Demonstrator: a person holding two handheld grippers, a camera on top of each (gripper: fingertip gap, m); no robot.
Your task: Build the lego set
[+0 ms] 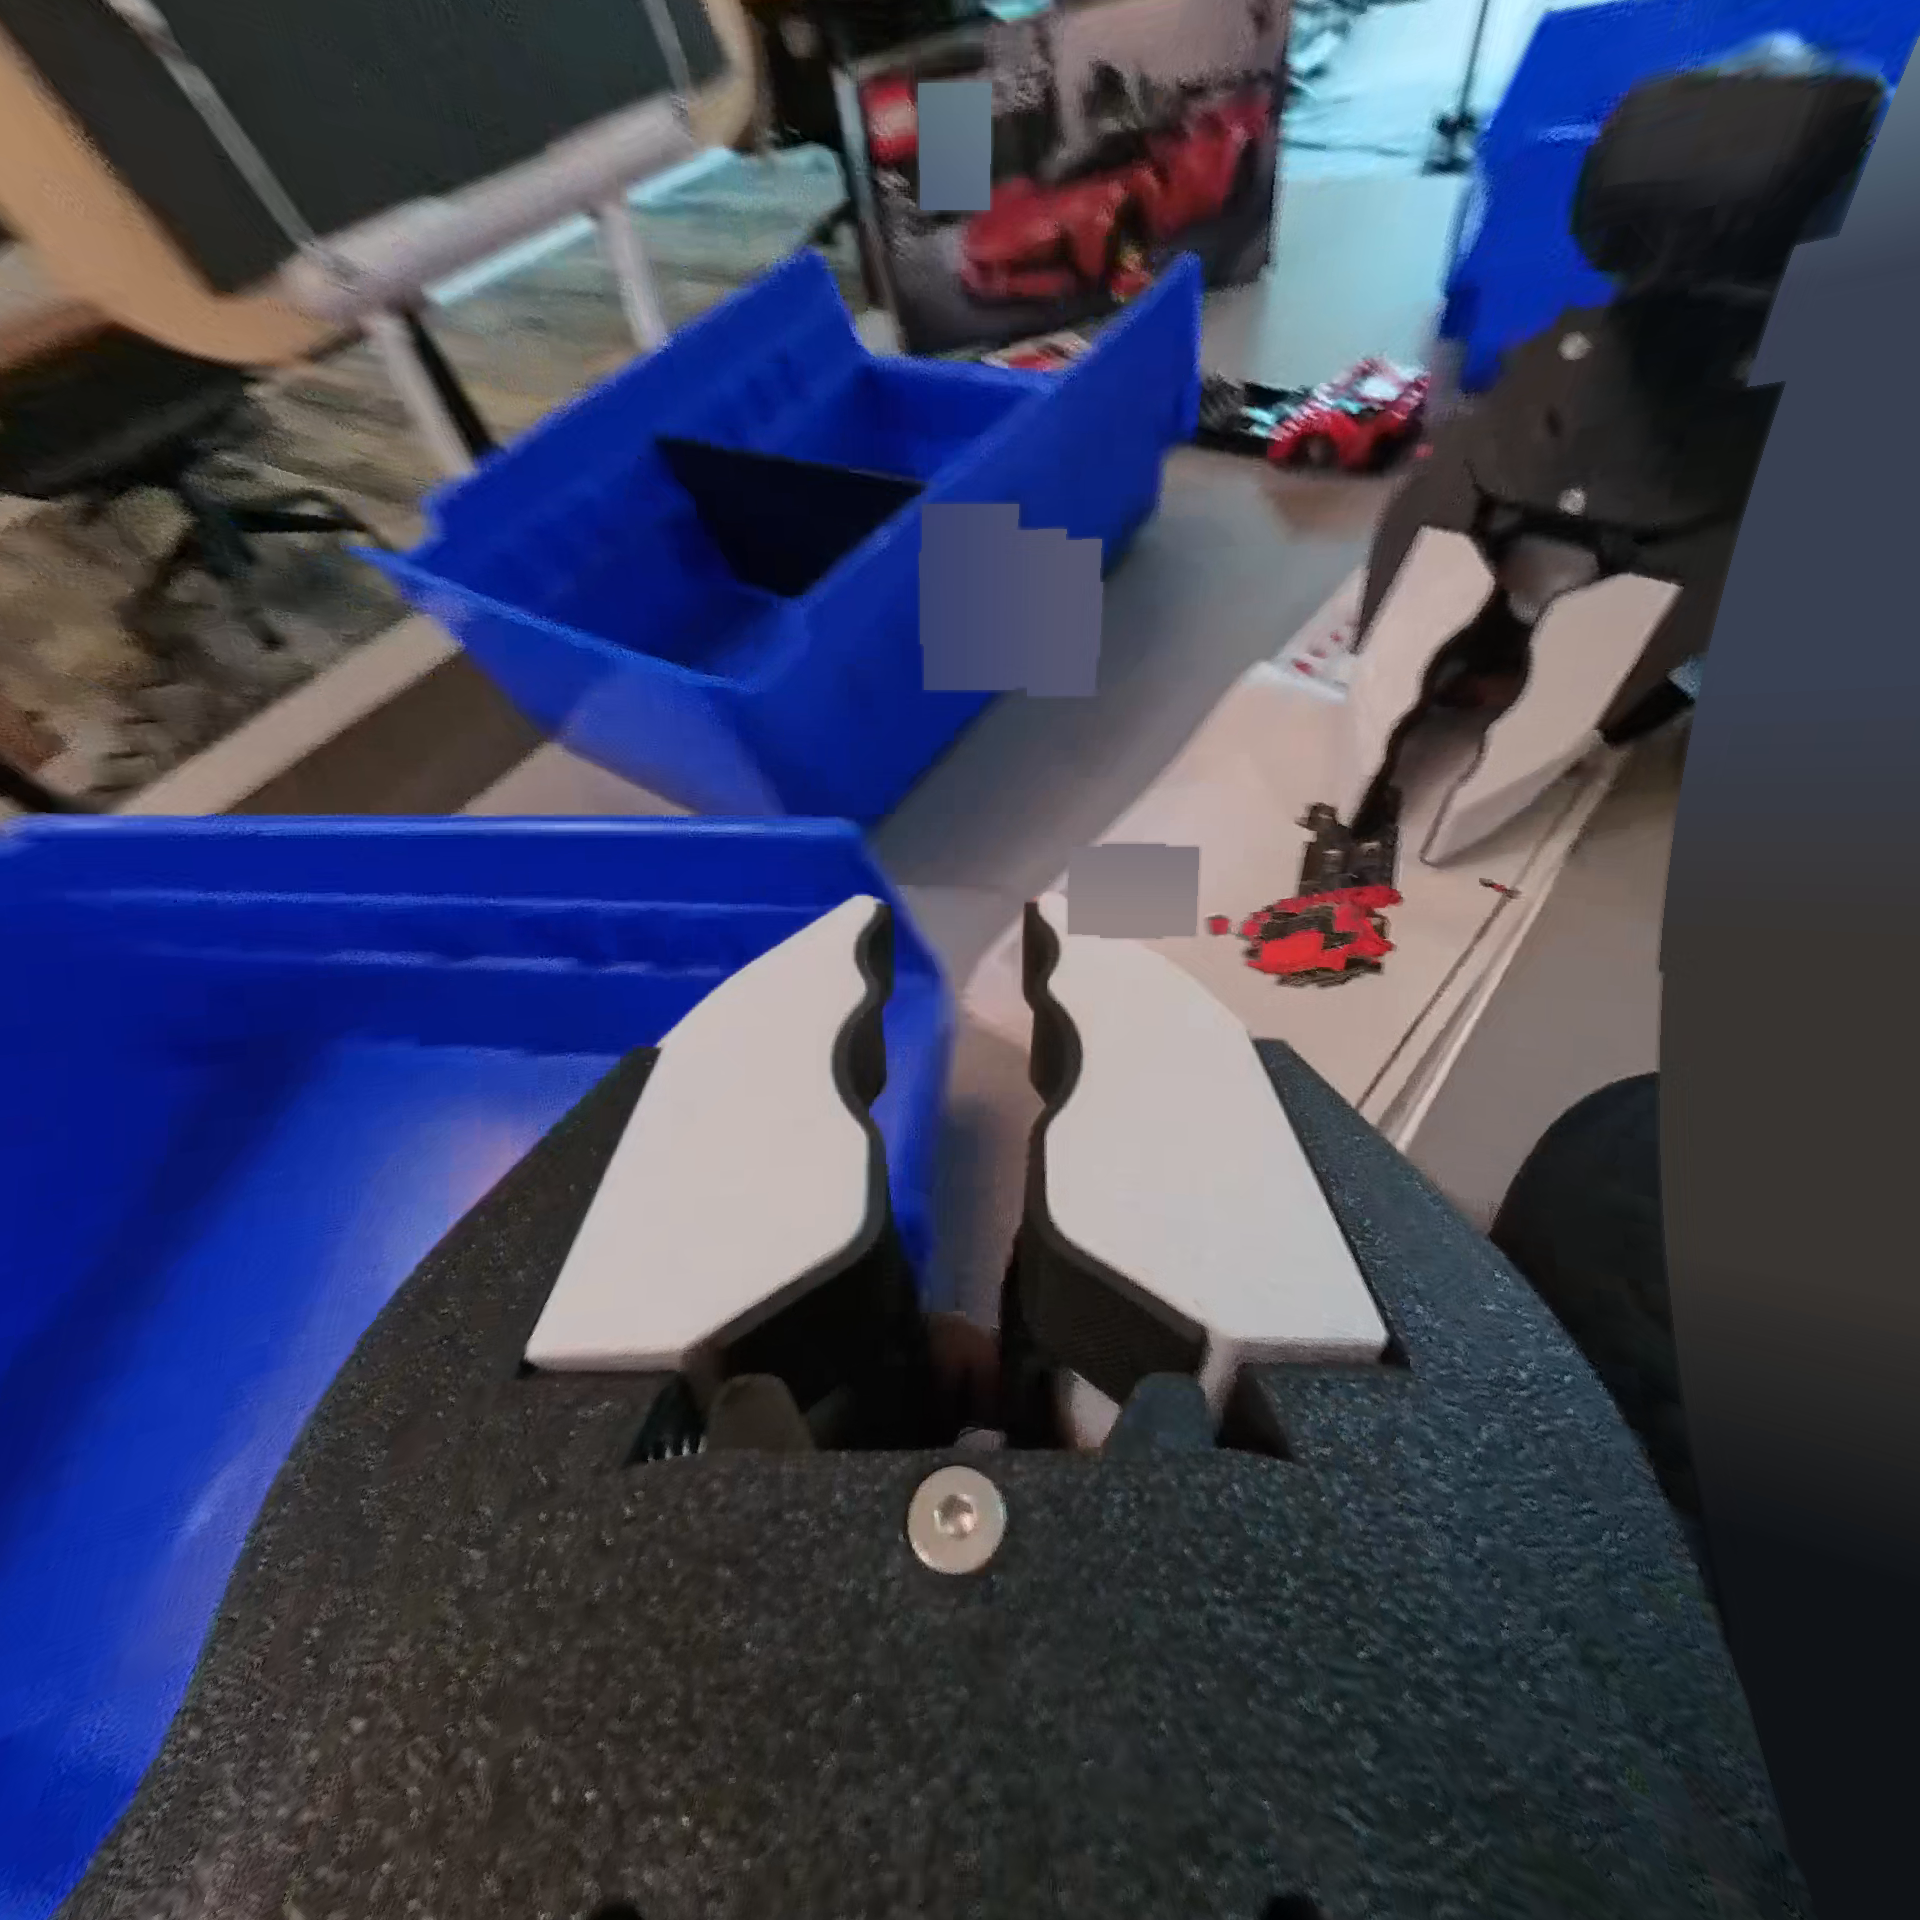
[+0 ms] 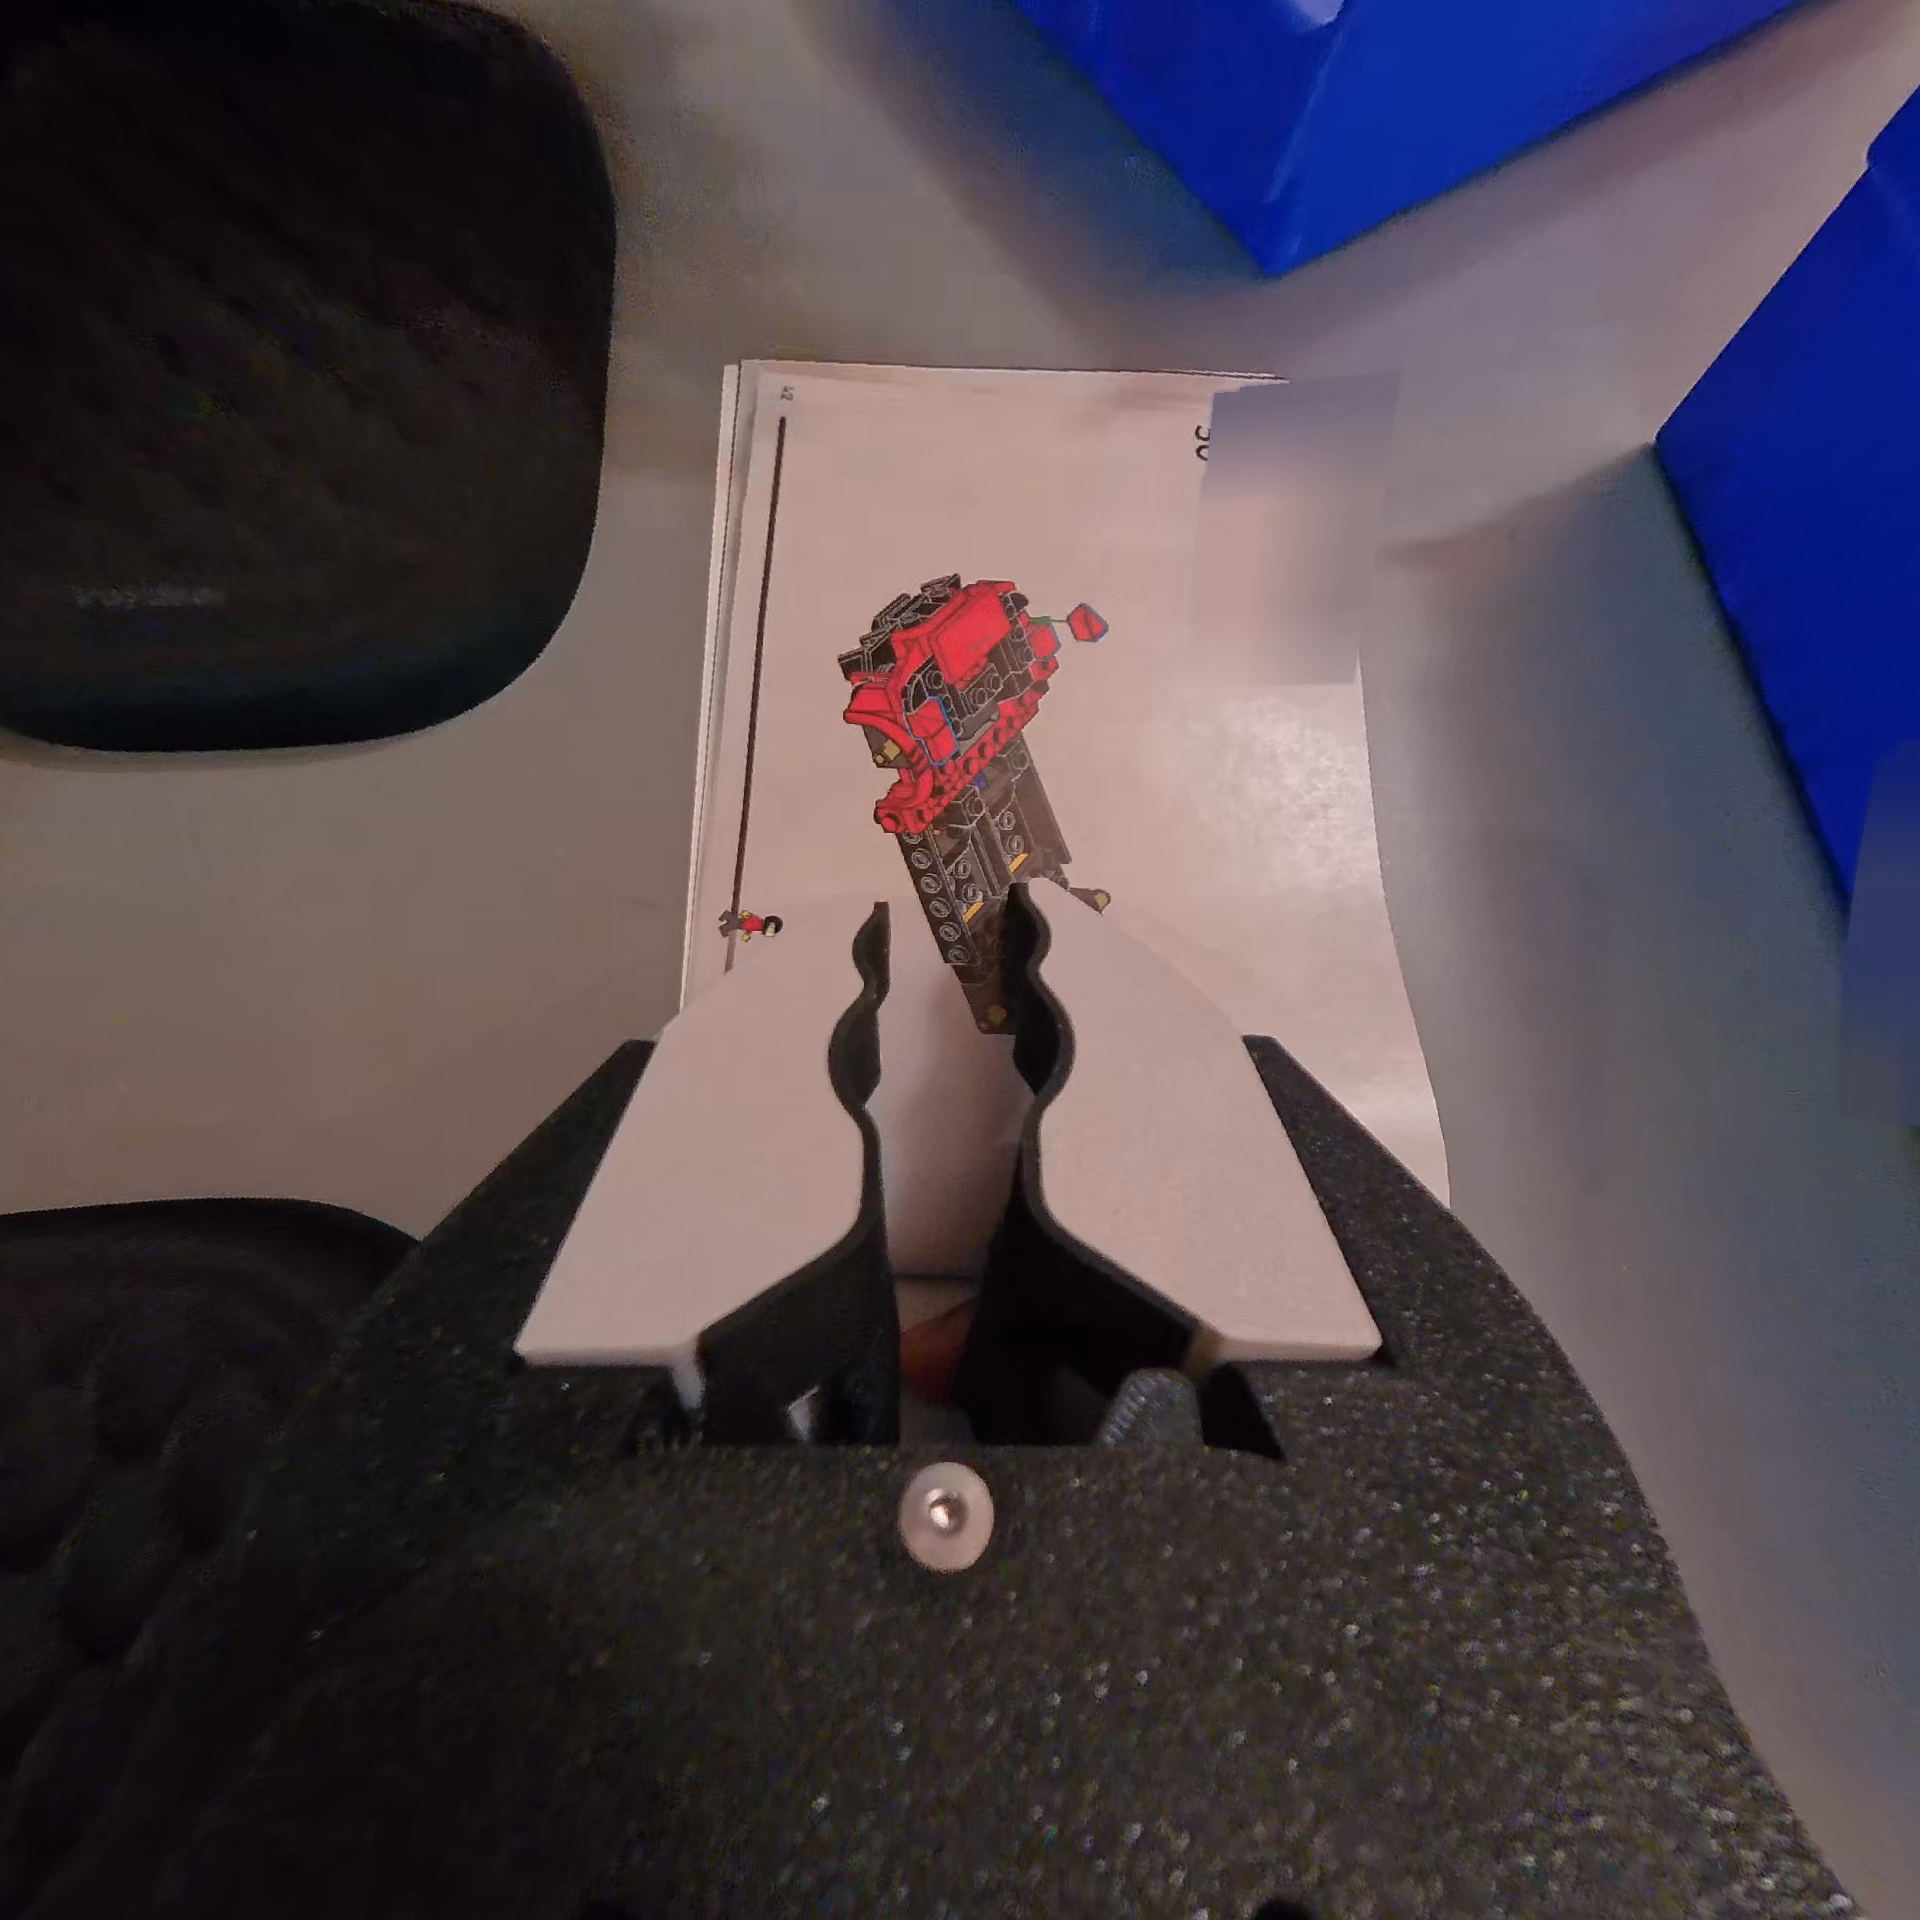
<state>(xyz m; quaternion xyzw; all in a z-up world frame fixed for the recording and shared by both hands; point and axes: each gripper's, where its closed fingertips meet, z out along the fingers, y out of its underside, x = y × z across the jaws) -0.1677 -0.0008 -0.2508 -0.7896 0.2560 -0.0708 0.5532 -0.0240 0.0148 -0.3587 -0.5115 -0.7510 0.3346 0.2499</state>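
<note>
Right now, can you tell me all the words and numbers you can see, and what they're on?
I don't read writing out, but here is where it stands.
Instruction booklet: a tiny number in the page's top corner, and a bigger one partly hidden by a patch.
Lego box: a small red logo, too blurred to read.
Black case: a faint mark, too blurred to read.
</note>
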